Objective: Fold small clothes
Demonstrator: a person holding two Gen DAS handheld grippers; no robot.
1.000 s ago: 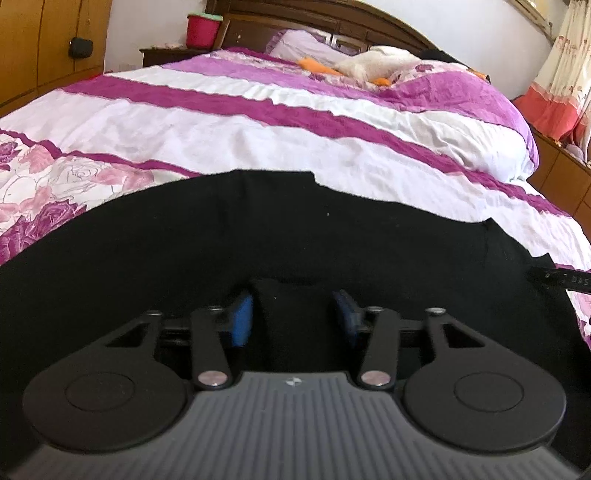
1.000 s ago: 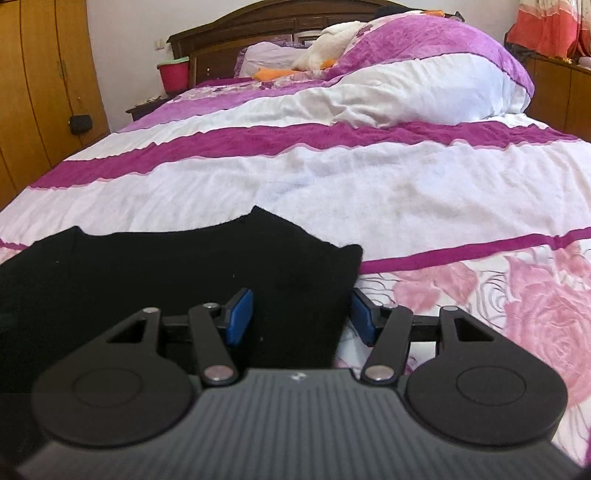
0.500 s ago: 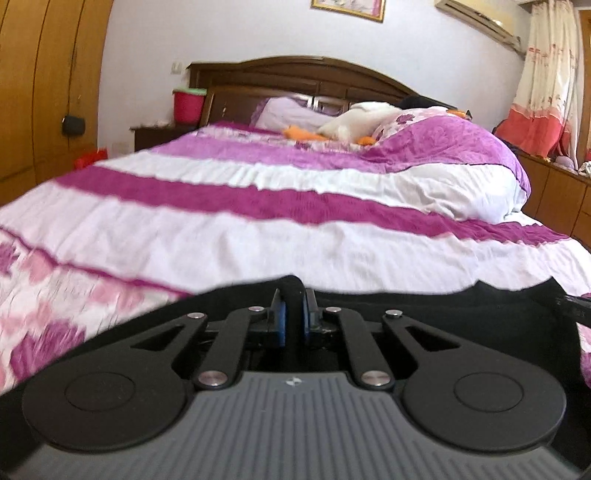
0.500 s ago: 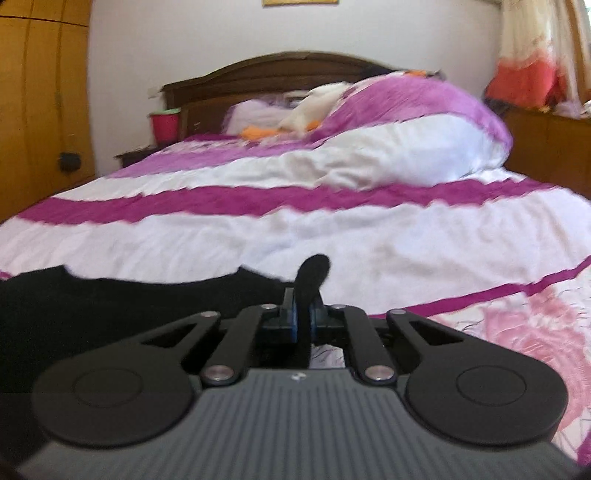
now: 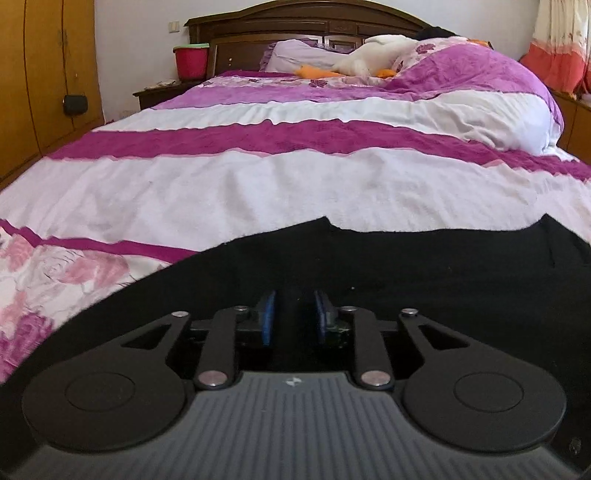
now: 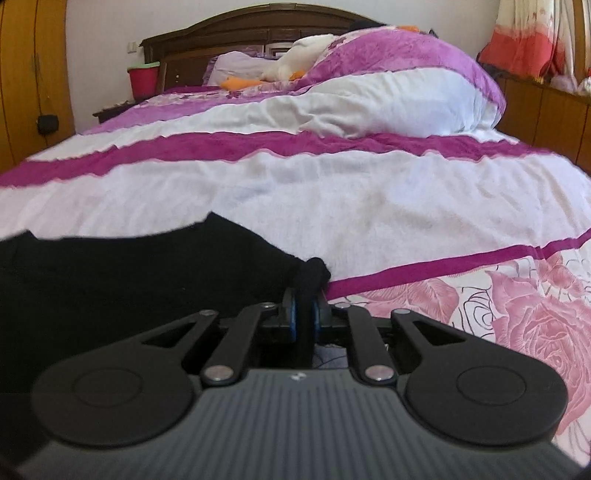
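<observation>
Black garment on the bed, your right gripper pinching its corner.

Your right gripper (image 6: 303, 314) is clamped on a bunched corner of the black garment (image 6: 129, 273), with a knot of cloth poking up just past the blue pads (image 6: 291, 317). Your left gripper (image 5: 294, 314) sits over the same garment (image 5: 424, 266); its jaws have just been opening, and the blue pads (image 5: 268, 314) now stand apart with dark fabric showing in the gap, so they are not pressing on it. The garment lies spread across the near end of the bedspread (image 5: 295, 184), which is white with magenta stripes and pink roses at the edge. At the far end you can see a heaped purple quilt (image 6: 399, 59), a headboard (image 5: 303, 26) and a red bucket (image 5: 191, 61).
</observation>
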